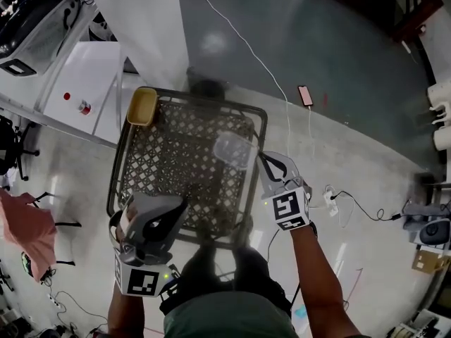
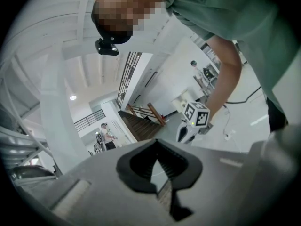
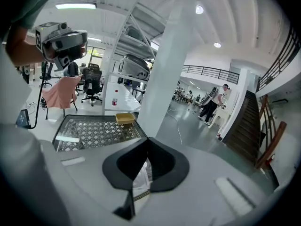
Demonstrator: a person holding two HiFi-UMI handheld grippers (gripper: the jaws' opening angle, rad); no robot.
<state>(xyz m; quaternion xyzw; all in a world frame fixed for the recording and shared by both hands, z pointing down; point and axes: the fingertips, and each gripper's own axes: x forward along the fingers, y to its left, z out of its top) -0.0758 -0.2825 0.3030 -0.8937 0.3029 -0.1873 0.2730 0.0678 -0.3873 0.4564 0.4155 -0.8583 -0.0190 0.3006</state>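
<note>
My right gripper is over the right edge of a glass-topped lattice table, shut on a clear plastic bag that hangs above the tabletop. In the right gripper view the bag shows as a pale sliver pinched between the closed jaws of that gripper. My left gripper is at the table's near left corner, tilted upward and shut, and I see nothing in it. The left gripper view looks past its closed jaws at the ceiling and the right gripper. A yellow tub sits on the far left corner.
A white pillar rises just behind the table. A white desk with a red can stands to the left. A pink cloth drapes over a chair at the near left. A phone, cables and a power strip lie on the floor to the right.
</note>
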